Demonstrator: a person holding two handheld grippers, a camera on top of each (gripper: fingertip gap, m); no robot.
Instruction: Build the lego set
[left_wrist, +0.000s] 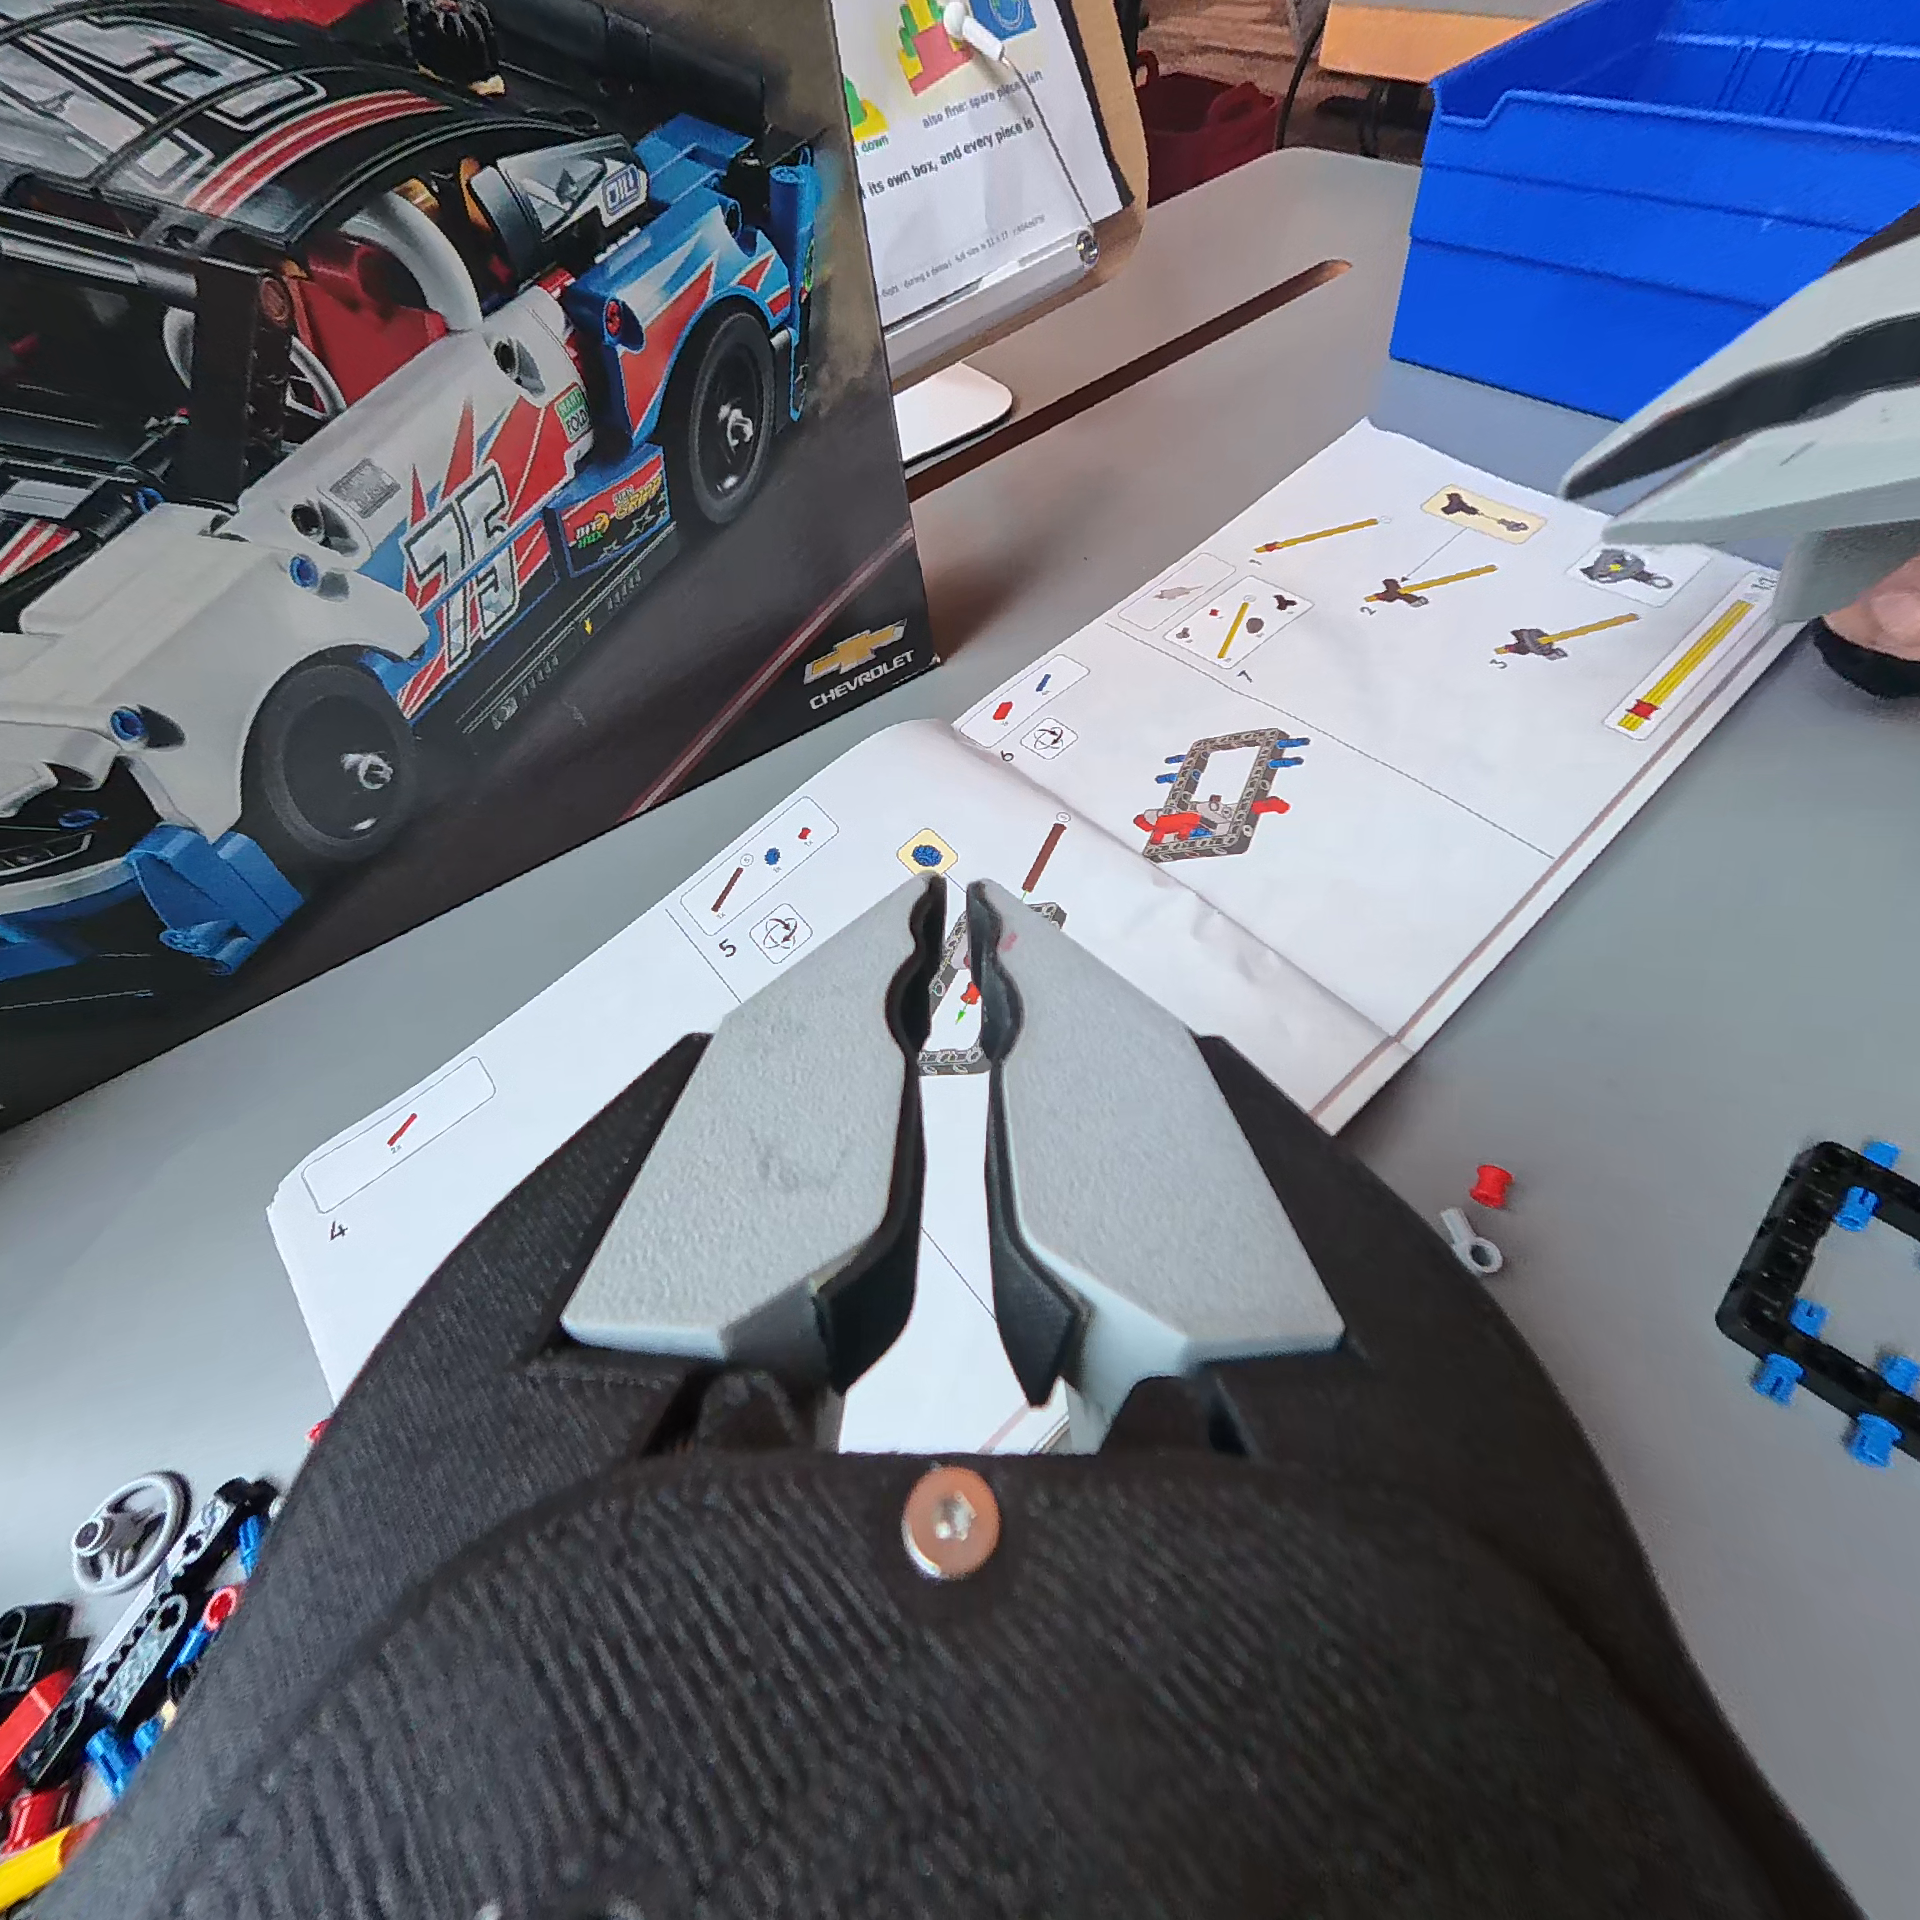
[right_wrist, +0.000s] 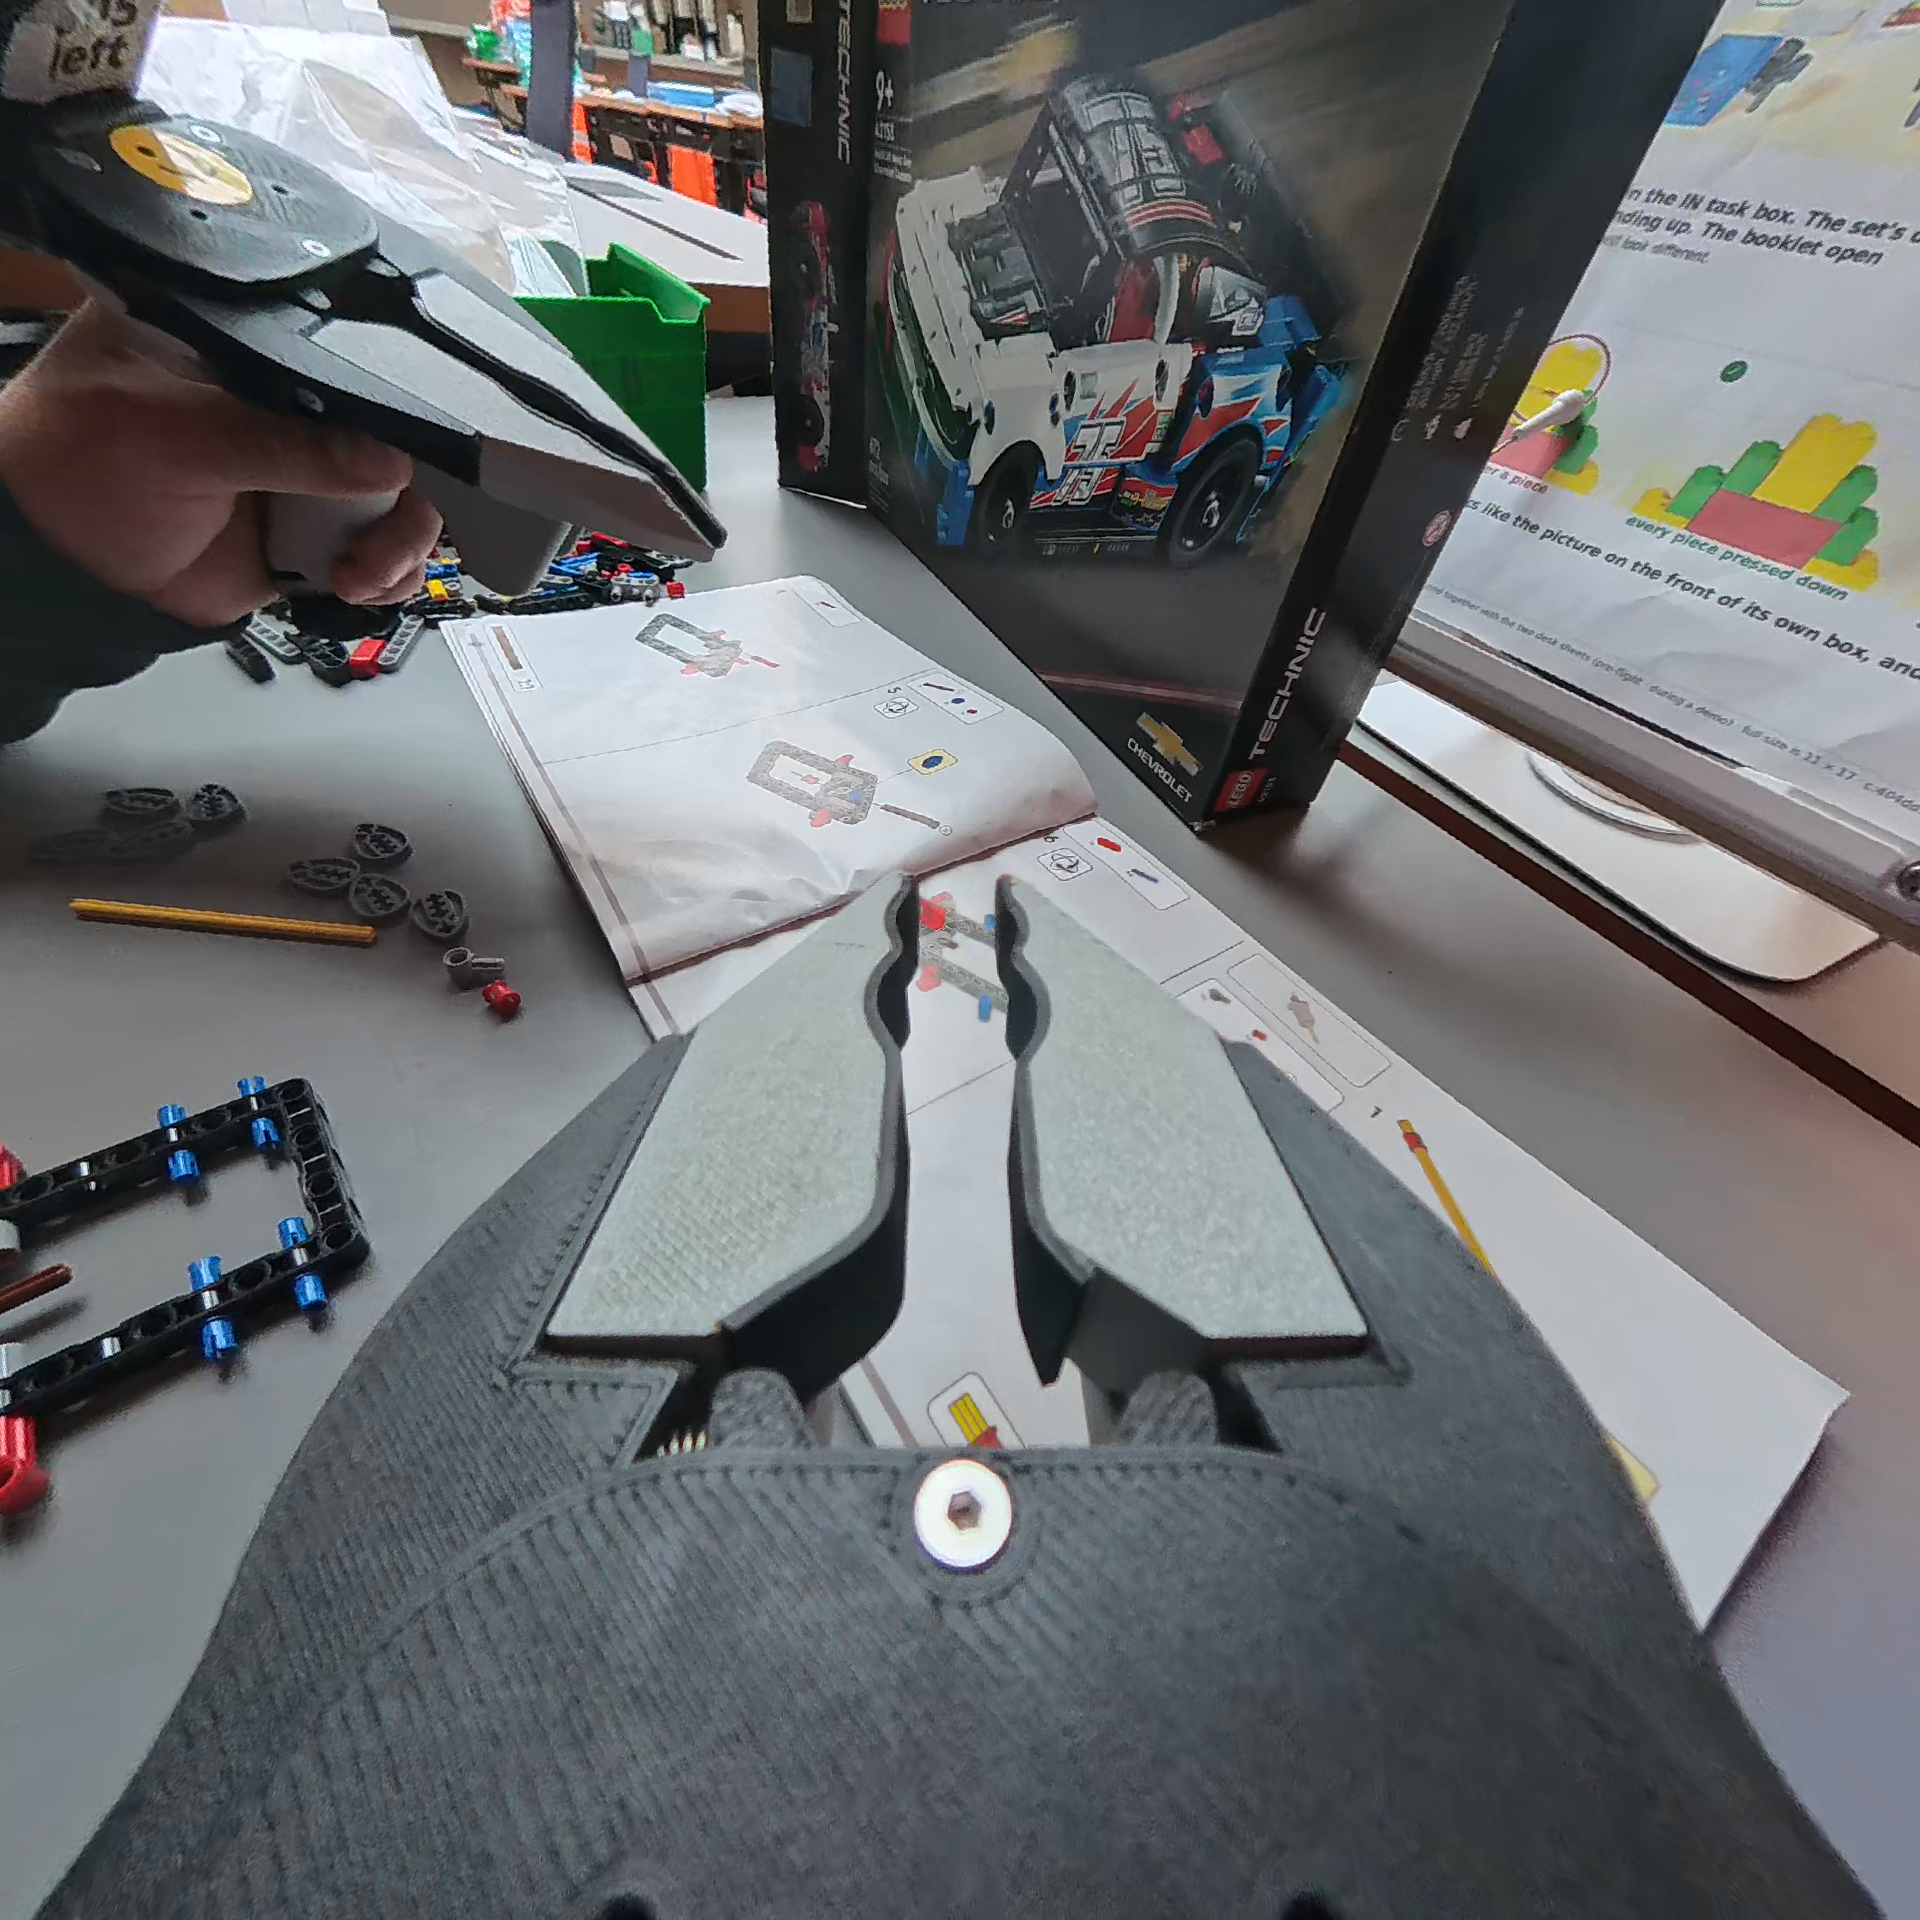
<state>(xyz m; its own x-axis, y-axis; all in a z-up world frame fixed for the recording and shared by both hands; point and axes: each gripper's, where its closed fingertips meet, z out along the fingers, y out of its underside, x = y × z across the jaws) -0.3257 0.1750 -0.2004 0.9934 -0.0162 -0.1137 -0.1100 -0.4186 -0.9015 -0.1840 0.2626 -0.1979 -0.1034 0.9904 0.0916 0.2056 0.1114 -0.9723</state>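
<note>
My left gripper (left_wrist: 956, 894) hovers over the open instruction booklet (left_wrist: 1351, 831), its jaws nearly together and empty. It also shows at the upper left of the right wrist view (right_wrist: 707, 535), held by a hand. My right gripper (right_wrist: 956, 894) hovers over the booklet's (right_wrist: 727, 727) right page, slightly open and empty. It also shows in the left wrist view (left_wrist: 1579, 488). A black frame with blue pins (right_wrist: 322, 1174) lies on the table left of the right gripper and shows in the left wrist view (left_wrist: 1771, 1242). A red bush (right_wrist: 502, 997) and a small grey connector (right_wrist: 473, 966) lie near it.
The set's box (left_wrist: 416, 416) stands behind the booklet. A pile of loose parts (left_wrist: 104, 1662) lies at the left. A yellow axle (right_wrist: 223, 923) and dark gear pieces (right_wrist: 374, 894) lie on the table. A blue bin (left_wrist: 1662, 208), a green bin (right_wrist: 623, 343) and a sheet stand (right_wrist: 1714, 468) stand at the back. Tip to tip, the grippers are about 15 cm apart. Both grippers' tips are roughly 15 cm from the small grey connector (right_wrist: 473, 966). Both grippers' tips are roughly 15 cm from the red bush (right_wrist: 502, 997). It is also in sight in the left wrist view (left_wrist: 1491, 1183).
</note>
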